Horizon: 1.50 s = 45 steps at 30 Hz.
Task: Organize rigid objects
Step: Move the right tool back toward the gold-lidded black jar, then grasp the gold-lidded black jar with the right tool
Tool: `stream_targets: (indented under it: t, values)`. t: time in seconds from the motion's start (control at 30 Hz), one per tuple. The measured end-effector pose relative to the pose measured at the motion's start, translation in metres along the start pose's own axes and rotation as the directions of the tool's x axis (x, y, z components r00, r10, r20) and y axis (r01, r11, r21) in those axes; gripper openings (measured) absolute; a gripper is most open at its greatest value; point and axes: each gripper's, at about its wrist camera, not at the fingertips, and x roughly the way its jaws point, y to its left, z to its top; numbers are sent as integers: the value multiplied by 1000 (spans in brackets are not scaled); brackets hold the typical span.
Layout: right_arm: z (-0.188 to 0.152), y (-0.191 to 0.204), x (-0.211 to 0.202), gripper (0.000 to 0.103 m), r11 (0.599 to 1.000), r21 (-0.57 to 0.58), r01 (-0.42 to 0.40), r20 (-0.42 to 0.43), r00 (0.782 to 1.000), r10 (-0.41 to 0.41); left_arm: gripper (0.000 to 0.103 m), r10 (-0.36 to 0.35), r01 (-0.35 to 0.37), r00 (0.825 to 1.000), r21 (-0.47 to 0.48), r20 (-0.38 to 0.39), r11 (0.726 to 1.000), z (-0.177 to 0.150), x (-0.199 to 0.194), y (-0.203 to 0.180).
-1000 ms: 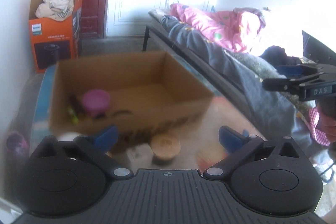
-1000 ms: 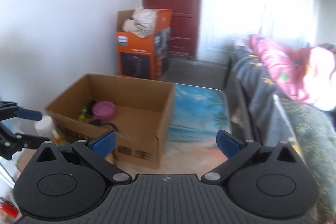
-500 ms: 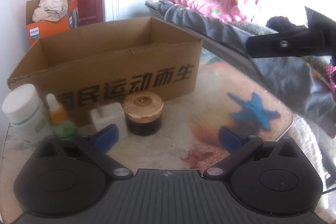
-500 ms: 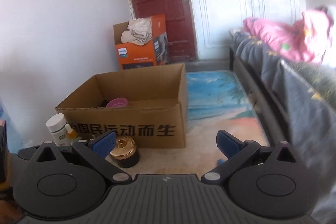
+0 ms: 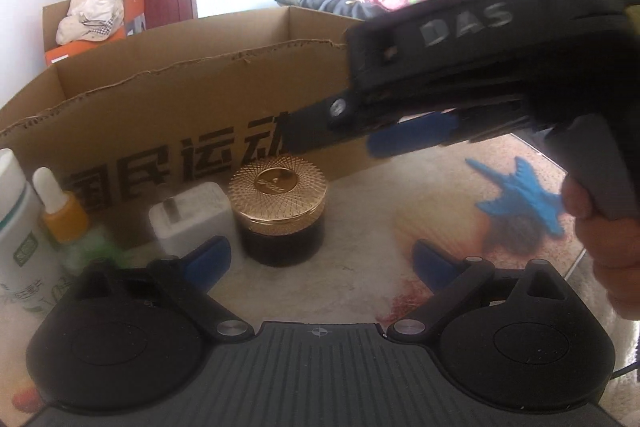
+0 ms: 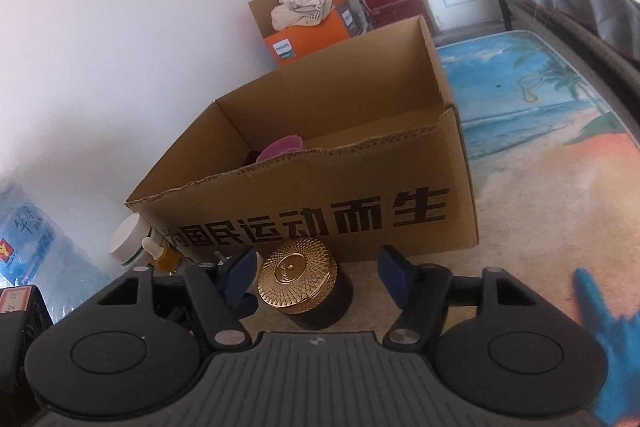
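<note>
We're mid-task, box partly loaded. The cardboard box [image 6: 352,195] sits on the desk [image 6: 540,195] and already holds a pink lidded thing [image 6: 282,149] plus something dark beside it; the rest of the inside is hidden behind the front wall.

Still outside, lined up along the box's front wall:
- gold-lidded dark jar [image 6: 304,285]
- white charger block [image 5: 192,217], just left of the jar
- small dropper bottle [image 5: 64,211] with an orange collar
- white bottle [image 5: 16,227] at the far left
- blue toy plane [image 5: 524,201], off to the right, well apart from the rest

So at least five items to go, by our count.

Right gripper [image 6: 316,277]: fingers at medium width and closing, the jar between them. The left blue pad looks very close to the lid rim and the right pad has a clear gap, so no grip yet as far as we can see. In the left wrist view the same tool crosses in front of the box above the jar, with a hand [image 5: 600,235] on its handle.

Left gripper [image 5: 320,263]: fingers wide, narrowing slightly, nothing held. It's low over the desk, facing the charger and jar, with the desk bare between the pads.

We think the jar is the current pick: it needs a firm grip under the wide lid, then a lift over the box's torn front edge. The charger or dropper looks like the left's likely target, but we can't tell which.
</note>
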Motion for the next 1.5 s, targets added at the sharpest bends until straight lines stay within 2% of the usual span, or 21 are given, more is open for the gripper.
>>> stream_targets:
  t: [0.27, 0.4, 0.47, 0.57, 0.67, 0.77, 0.93, 1.07, 1.17, 1.23, 1.3, 1.37, 1.5]
  values:
    - [4, -13, 22, 50, 996, 67, -64, -68, 995, 69, 95, -33, 33, 999, 9, 15, 999, 0, 3, -1]
    - [4, -16, 20, 51, 993, 71, -97, -87, 991, 103, 95, -74, 74, 997, 5, 15, 997, 1, 0, -3]
    - [4, -15, 16, 51, 996, 48, -79, -85, 993, 83, 95, -95, 94, 995, 17, 18, 995, 2, -1, -4]
    - [0, -17, 8, 51, 996, 53, -78, -90, 993, 82, 95, -115, 113, 993, 56, 31, 992, 2, -7, -13]
    - [-5, -22, -3, 50, 992, 78, -101, -100, 989, 109, 94, -169, 165, 985, 92, 36, 982, 1, -11, -25]
    - [-10, -24, -15, 50, 995, 68, -69, -95, 993, 75, 92, -191, 185, 981, 141, 36, 973, -1, -15, -39]
    - [-12, -37, -34, 50, 995, 97, -38, -56, 997, 44, 92, -137, 122, 989, 210, 62, 970, -6, -24, -51]
    - [-3, -46, -32, 51, 990, 134, -42, -37, 998, 47, 91, -33, 20, 998, 195, 61, 981, -1, -19, -39]
    - [3, -50, -21, 51, 985, 158, -72, -35, 996, 79, 79, 48, -52, 999, 174, 25, 983, 5, -7, -32]
    - [6, -49, -13, 51, 983, 159, -87, -43, 995, 95, 76, 55, -56, 998, 148, 14, 987, 9, -1, -24]
    - [7, -43, -3, 50, 985, 146, -94, -55, 993, 103, 67, 59, -59, 998, 127, 5, 990, 11, 4, -18]
    - [8, -41, 4, 49, 984, 140, -107, -68, 991, 118, 63, 62, -62, 998, 113, 2, 992, 14, 6, -13]
    - [8, -37, 6, 47, 986, 122, -113, -79, 989, 123, 61, 39, -39, 999, 71, 3, 997, 14, 0, -4]
